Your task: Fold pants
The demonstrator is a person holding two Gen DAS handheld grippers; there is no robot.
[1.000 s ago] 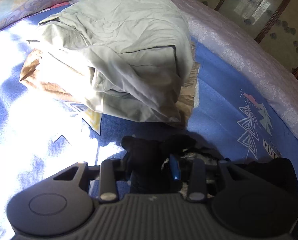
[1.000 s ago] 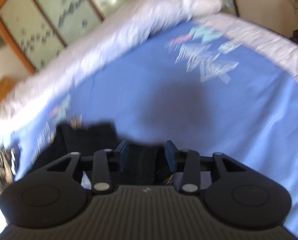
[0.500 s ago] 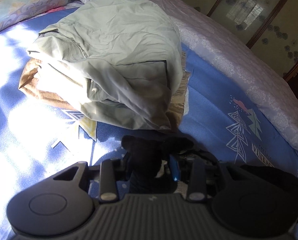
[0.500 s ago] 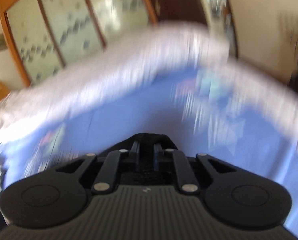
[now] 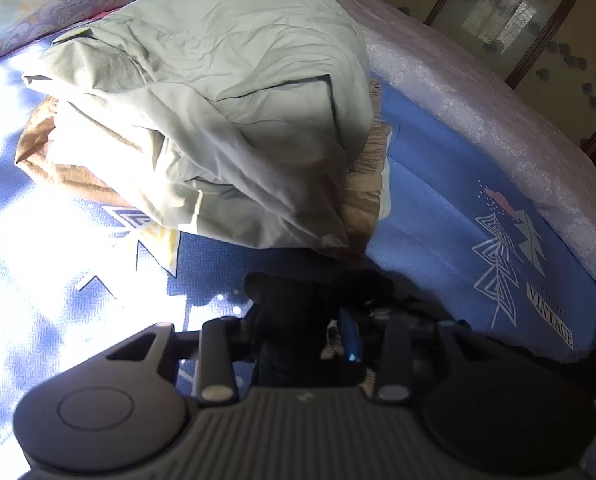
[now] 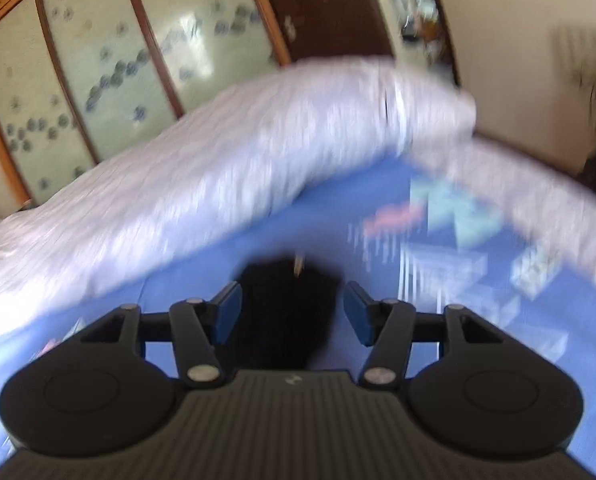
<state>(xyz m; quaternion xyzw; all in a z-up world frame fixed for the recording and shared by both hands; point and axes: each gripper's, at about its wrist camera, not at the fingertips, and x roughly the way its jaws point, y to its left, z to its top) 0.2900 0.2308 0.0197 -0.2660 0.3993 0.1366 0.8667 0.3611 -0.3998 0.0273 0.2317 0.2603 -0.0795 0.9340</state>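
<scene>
Pants [image 5: 289,316] are lying dark on the bed [image 5: 438,184], left gripper [image 5: 298,324] clenching them. Right gripper [image 6: 293,312] is gaping, released; it should be regrasping squarely.

Right wrist view is motion-smeared: the print on my blue sheet [image 6: 225,256] and the white quilt [image 6: 217,160] behind it are unreadable. The black pants [image 6: 285,320] between my right gripper [image 6: 291,316] pads run under its body, so their lower part is hidden. Left view: the pants [image 5: 293,320] bunch covers my left gripper [image 5: 298,328]'s left pad; can't tell the fabric's shape there.
</scene>
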